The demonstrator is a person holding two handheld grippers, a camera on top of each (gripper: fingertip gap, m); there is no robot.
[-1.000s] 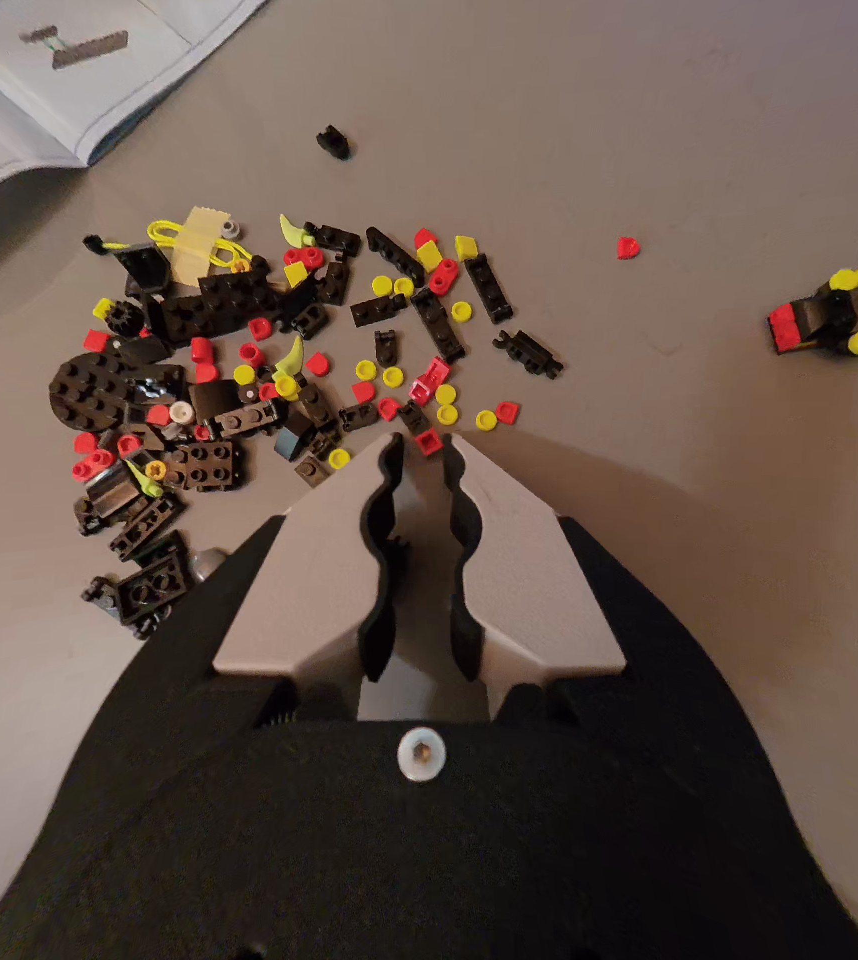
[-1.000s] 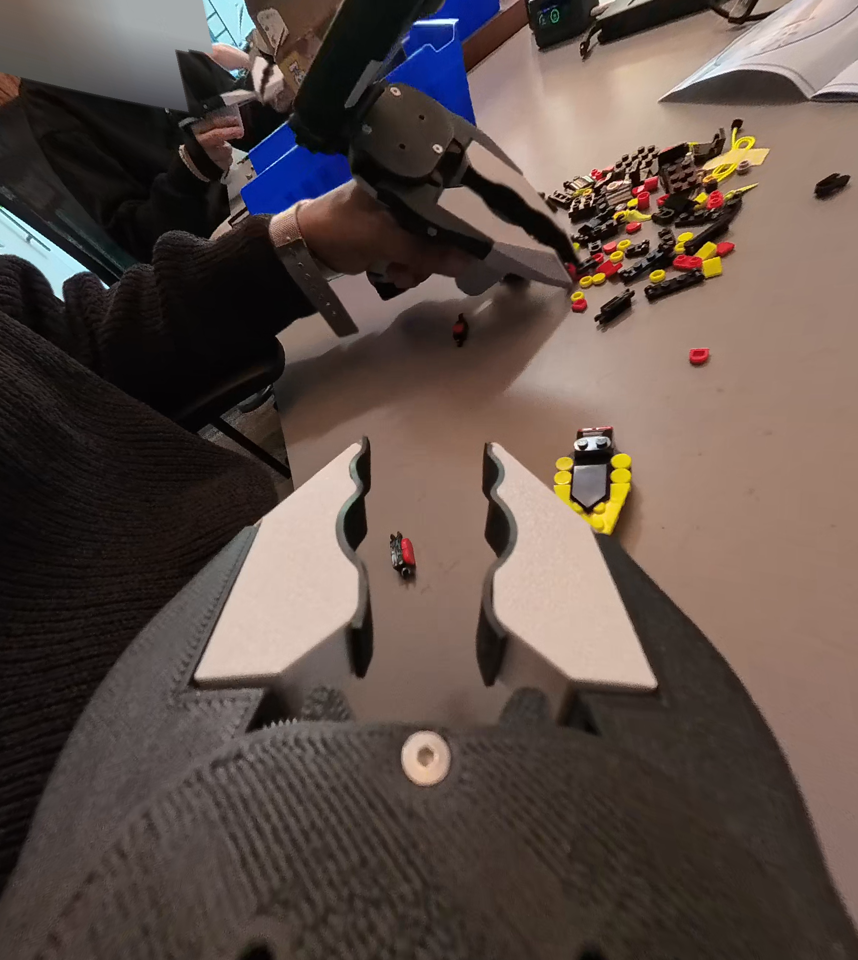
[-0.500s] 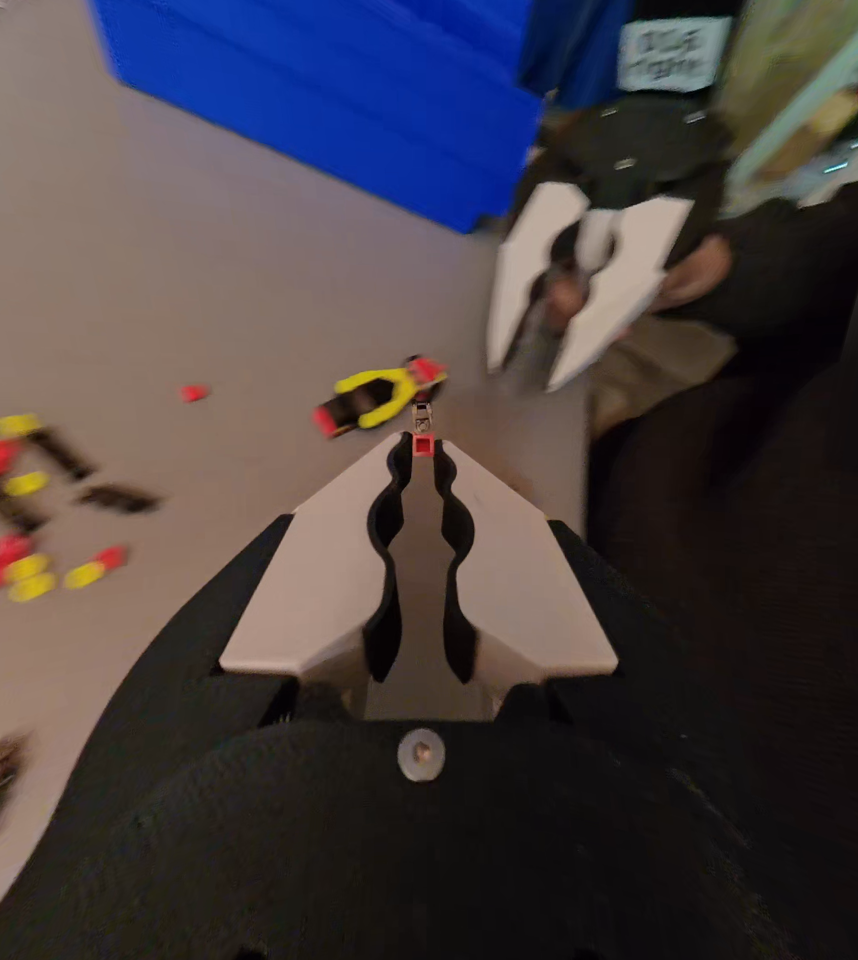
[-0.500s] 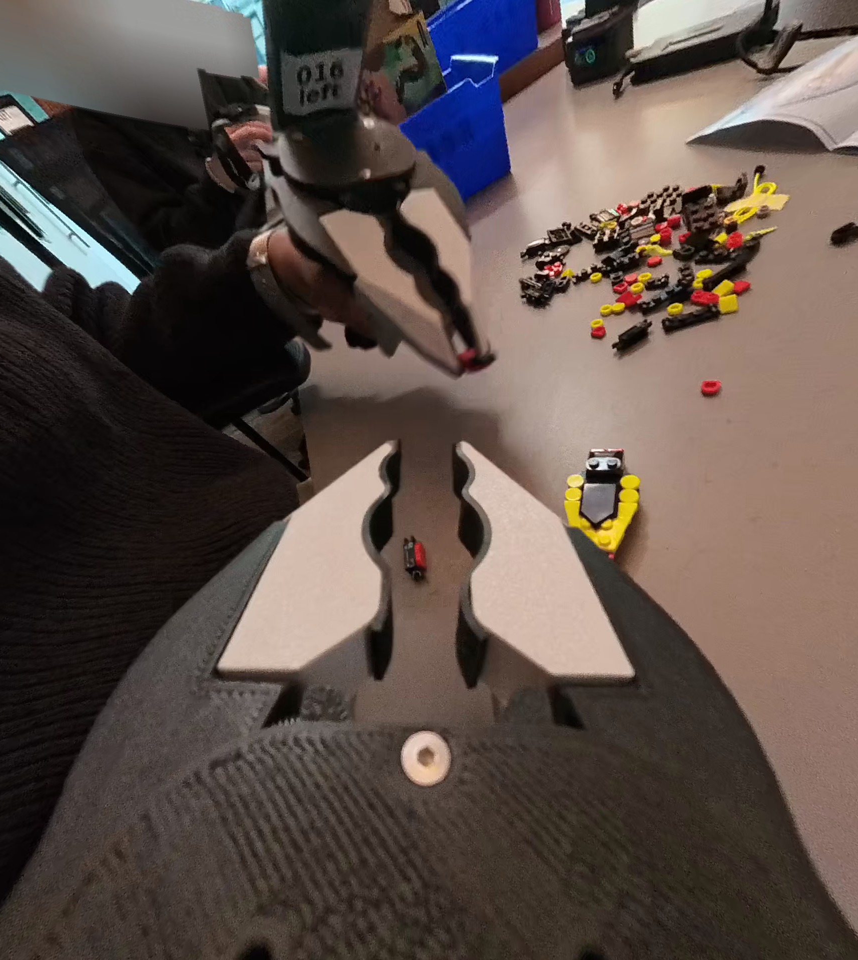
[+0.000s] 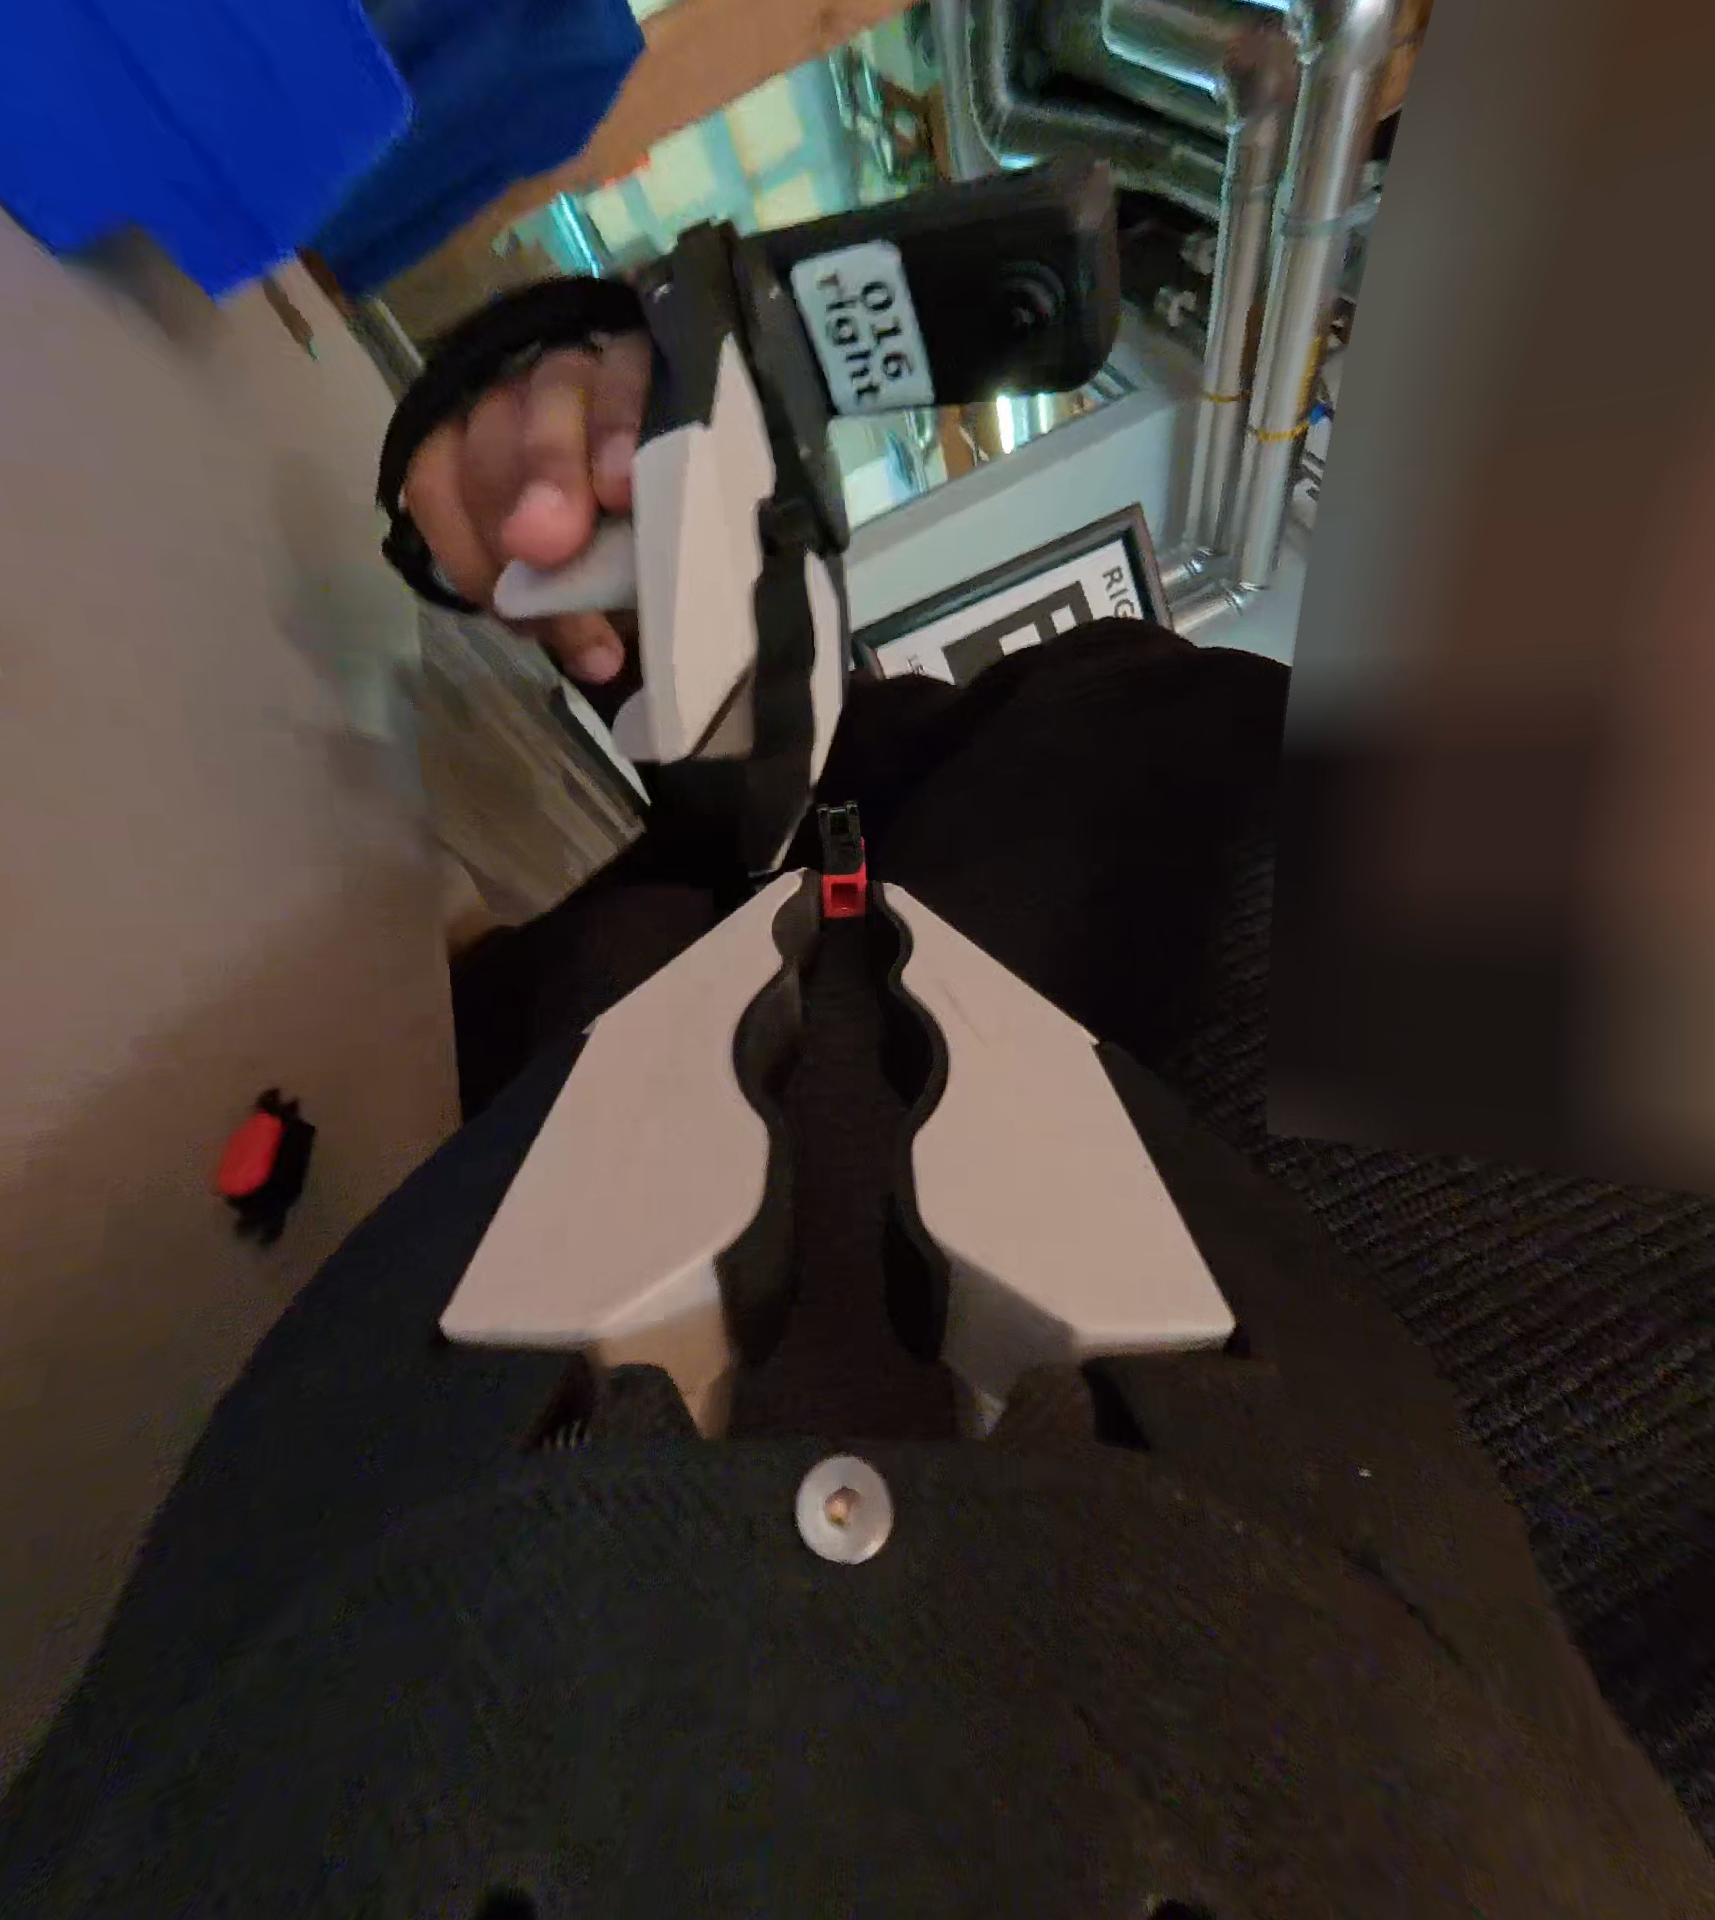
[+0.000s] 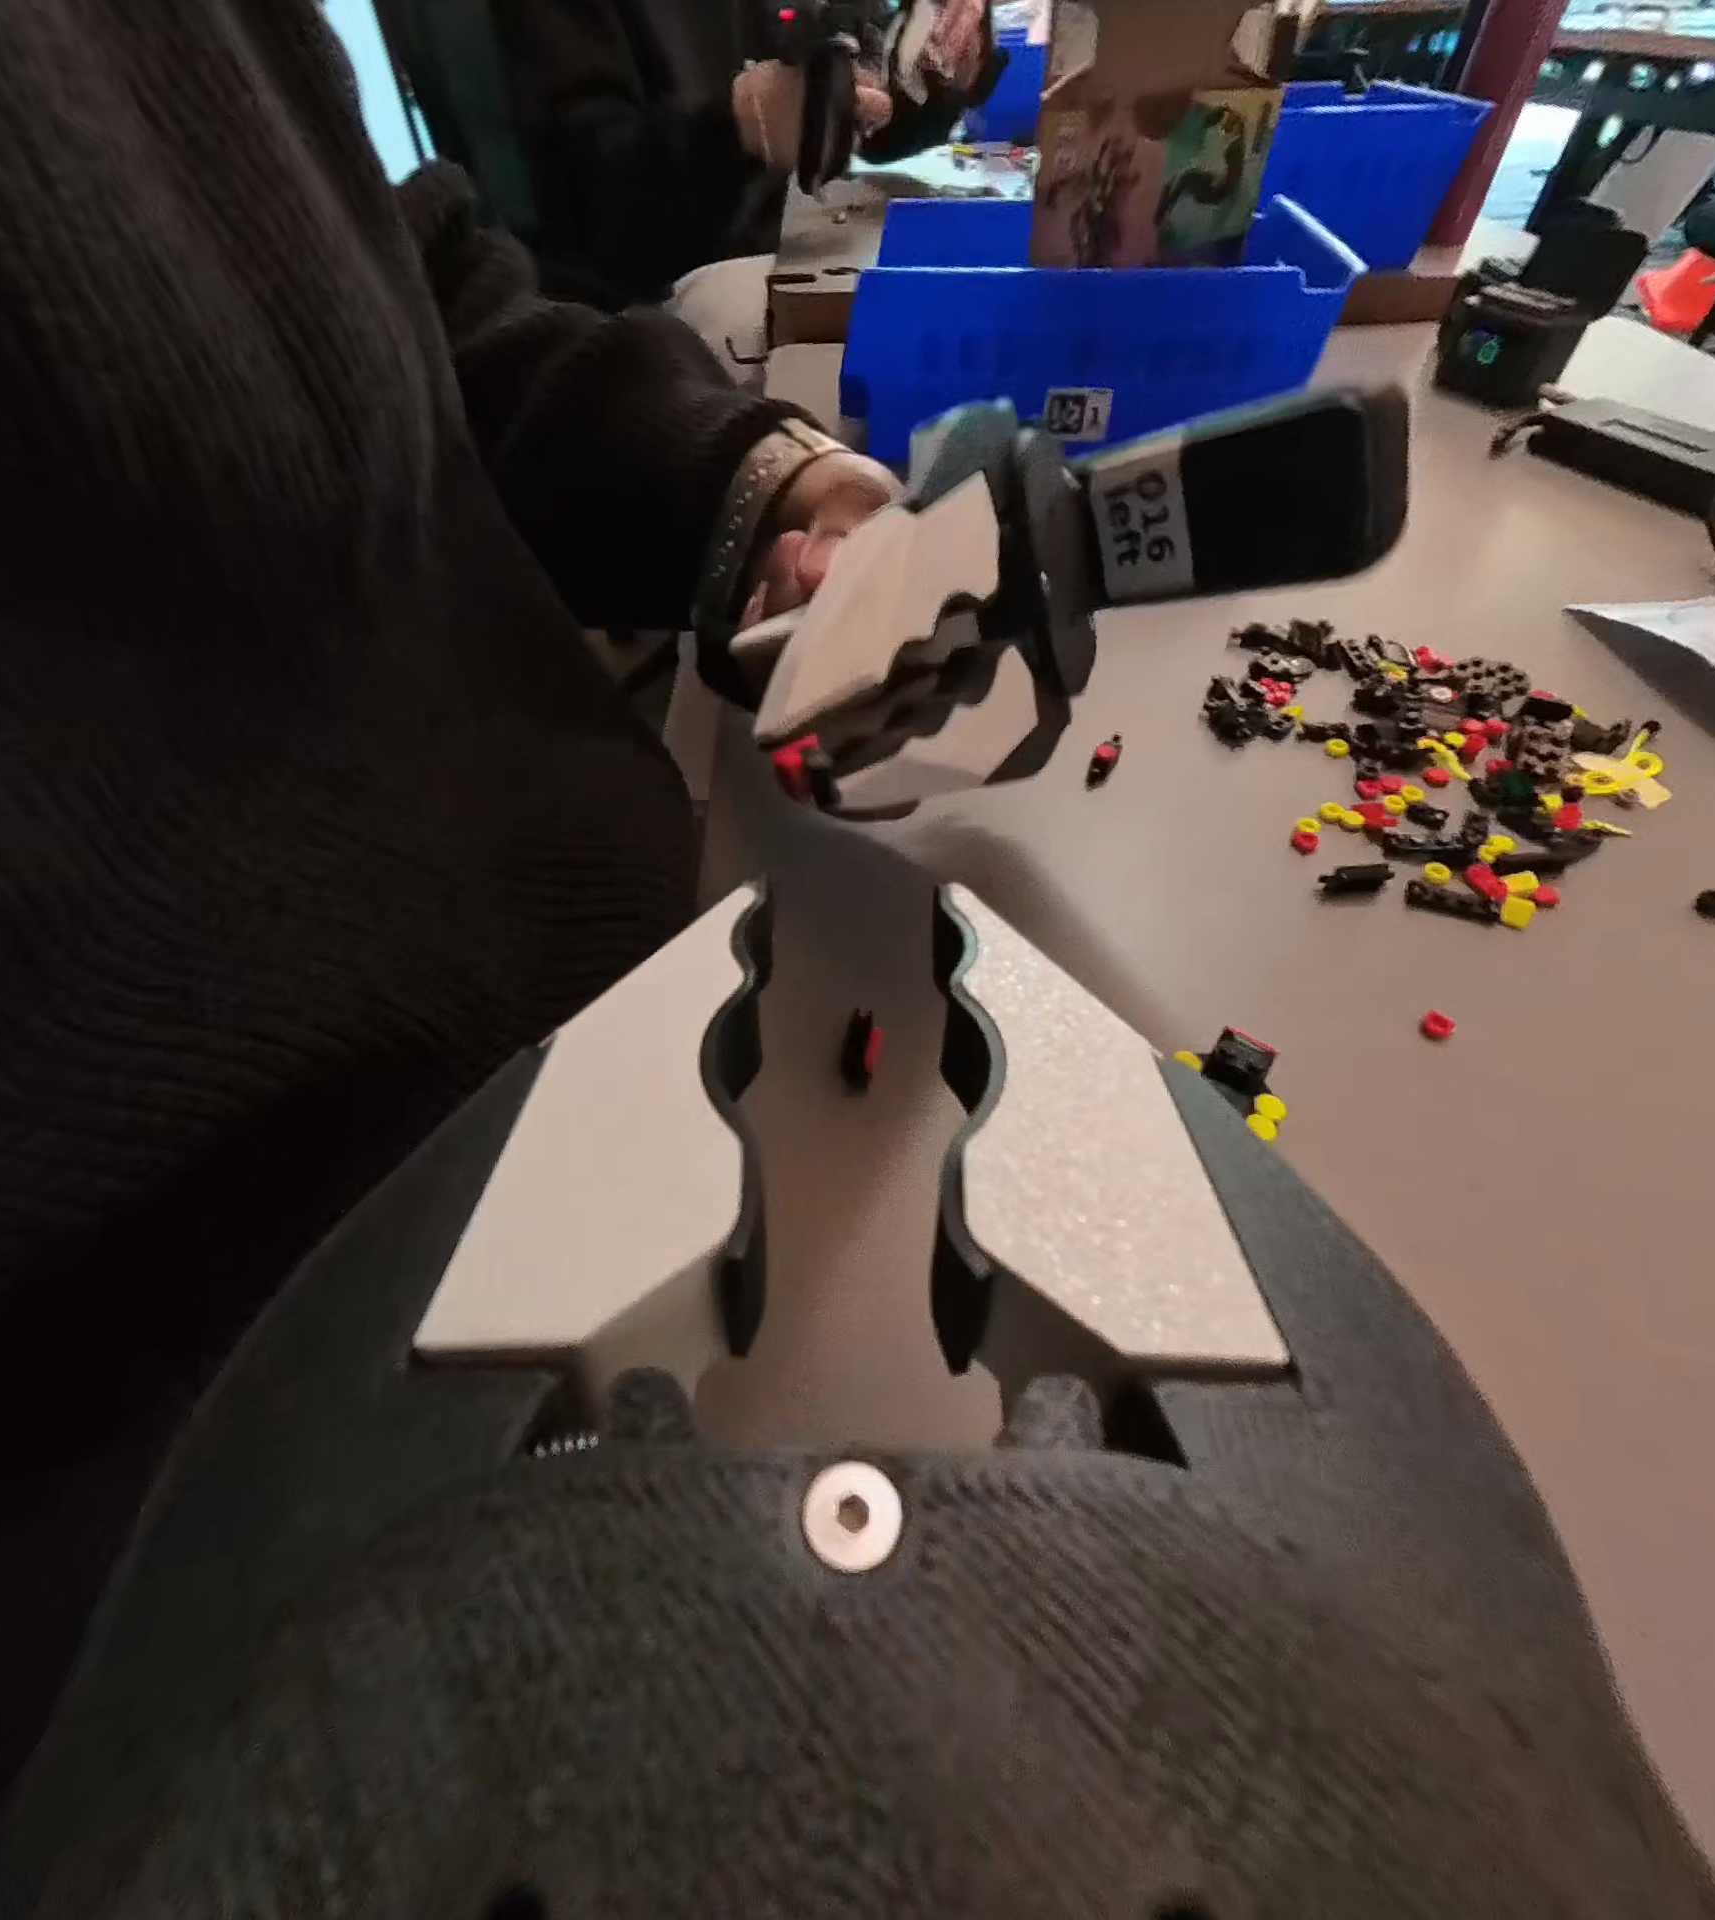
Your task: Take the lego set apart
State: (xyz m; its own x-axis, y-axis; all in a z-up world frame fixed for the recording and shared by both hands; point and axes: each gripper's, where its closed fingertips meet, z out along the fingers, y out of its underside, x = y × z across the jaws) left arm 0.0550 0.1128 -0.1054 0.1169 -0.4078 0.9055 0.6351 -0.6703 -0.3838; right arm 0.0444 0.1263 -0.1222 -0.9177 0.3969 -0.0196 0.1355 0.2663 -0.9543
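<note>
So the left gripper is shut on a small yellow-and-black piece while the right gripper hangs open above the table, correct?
Not quite. The small piece pinched at the tips of the left gripper is red and black, not yellow and black, as the left wrist view shows. The rest holds: the right gripper is open above the table.

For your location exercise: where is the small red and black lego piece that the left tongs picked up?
The red and black piece is pinched at the tips of the left tongs, raised off the table, above the open right tongs.
</note>
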